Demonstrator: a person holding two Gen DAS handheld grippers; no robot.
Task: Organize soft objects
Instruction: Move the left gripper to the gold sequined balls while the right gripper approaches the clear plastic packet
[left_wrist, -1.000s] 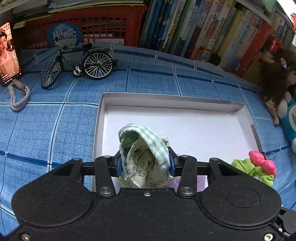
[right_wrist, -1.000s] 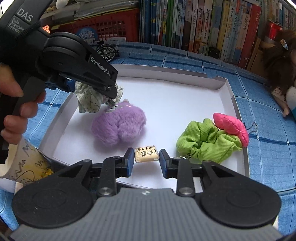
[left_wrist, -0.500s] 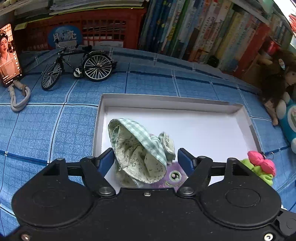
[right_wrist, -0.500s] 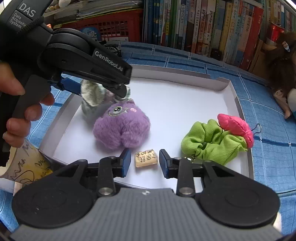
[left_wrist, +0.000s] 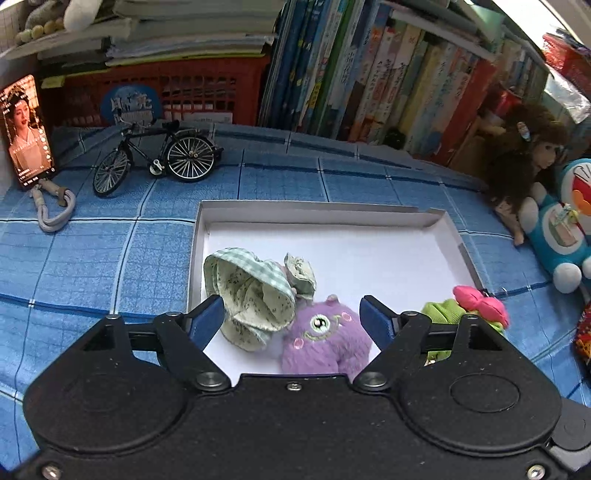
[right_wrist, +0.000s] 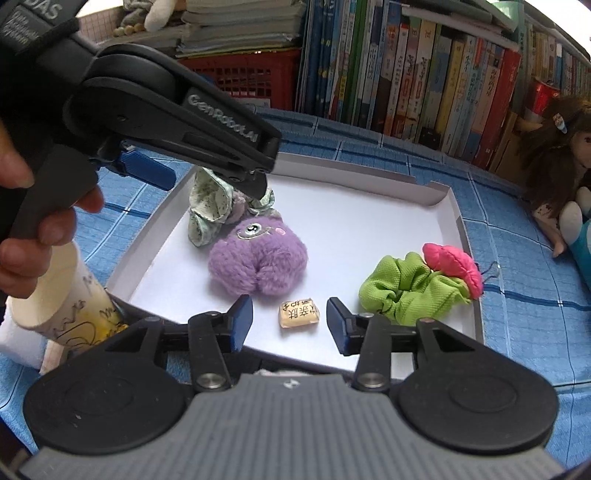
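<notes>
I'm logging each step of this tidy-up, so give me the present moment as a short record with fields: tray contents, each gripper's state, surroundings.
container: white tray on the blue checked cloth
in tray: green gingham scrunchie, leaning on purple plush; lime scrunchie with pink bow; small yellow charm
left gripper: open, empty, above gingham scrunchie and plush
right gripper: open, empty, charm between its fingertips in view
nearby: model bicycle, phone, dolls

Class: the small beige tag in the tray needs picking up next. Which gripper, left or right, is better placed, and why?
Right. The right gripper is open with the beige tag lying between its fingertips in the tray. The left gripper, also open, sits over the checked cloth and purple plush.
</notes>
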